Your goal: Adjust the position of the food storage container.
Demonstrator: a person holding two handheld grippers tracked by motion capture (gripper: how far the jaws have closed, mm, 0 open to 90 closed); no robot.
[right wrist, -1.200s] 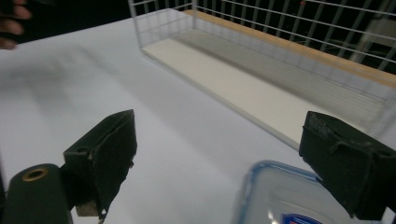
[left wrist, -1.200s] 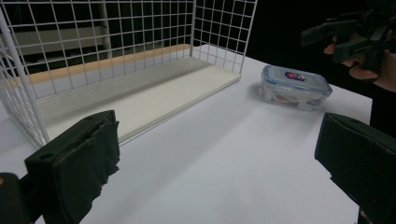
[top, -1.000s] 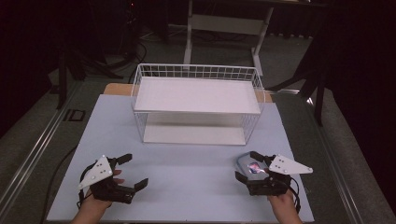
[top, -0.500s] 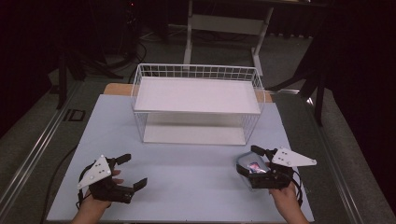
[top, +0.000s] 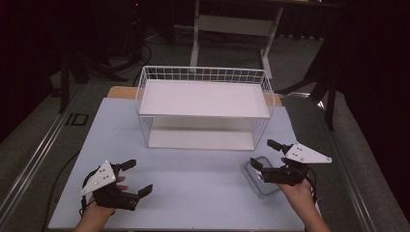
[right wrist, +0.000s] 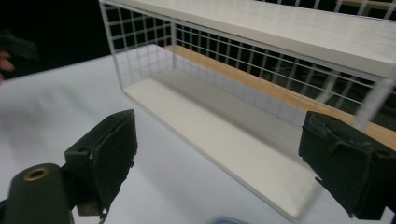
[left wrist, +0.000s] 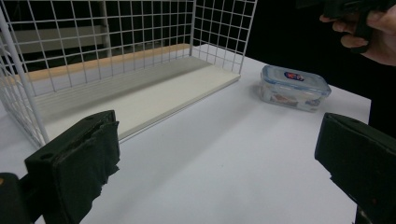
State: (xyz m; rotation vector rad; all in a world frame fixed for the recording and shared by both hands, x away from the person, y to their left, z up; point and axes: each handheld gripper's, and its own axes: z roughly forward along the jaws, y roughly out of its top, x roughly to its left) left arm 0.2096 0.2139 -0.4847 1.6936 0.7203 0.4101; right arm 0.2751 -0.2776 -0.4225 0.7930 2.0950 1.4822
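Observation:
A clear plastic container (top: 257,186) with a snap lid lies on the table at the right; it also shows in the left gripper view as the container (left wrist: 295,87), flat and closed. My right gripper (top: 265,153) hovers just over it, open, with nothing between its fingers. In its own view the right gripper (right wrist: 224,161) faces the white wire rack (right wrist: 261,79). My left gripper (top: 134,176) rests open near the front left of the table. Between the left gripper's (left wrist: 217,163) wide-apart jaws there is just bare table.
The two-shelf white wire rack (top: 205,104) stands at the back middle of the pale table (top: 193,183). The table's right edge runs close beside the container. A metal stand (top: 232,24) and dark floor lie beyond the table.
My right gripper has shifted right and a little forward, and more of the container shows beneath it. The left gripper has stayed where it was.

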